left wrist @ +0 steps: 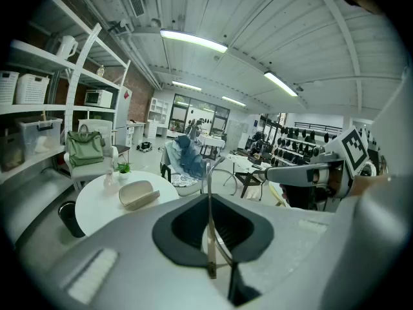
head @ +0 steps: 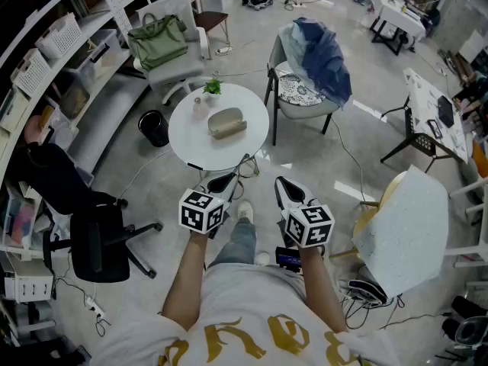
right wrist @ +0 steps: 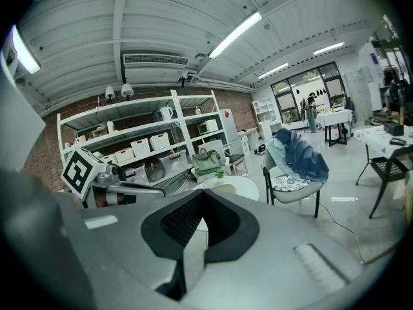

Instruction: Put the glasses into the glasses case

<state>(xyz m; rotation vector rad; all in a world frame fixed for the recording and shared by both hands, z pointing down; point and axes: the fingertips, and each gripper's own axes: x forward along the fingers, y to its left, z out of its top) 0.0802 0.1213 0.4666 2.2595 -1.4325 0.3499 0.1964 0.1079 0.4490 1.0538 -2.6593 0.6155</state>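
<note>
The beige glasses case lies closed on the round white table; the left gripper view also shows the case. My left gripper is held in the air short of the table's near edge, shut on a temple of the thin-framed glasses. In its own view the glasses stick up between the jaws of the left gripper. My right gripper hovers beside it, shut and empty. Nothing sits between the jaws of the right gripper.
A small potted plant and a small bottle stand at the table's far side. A chair with blue clothing is at the right. An office chair with a green bag, shelving and a black chair are at the left.
</note>
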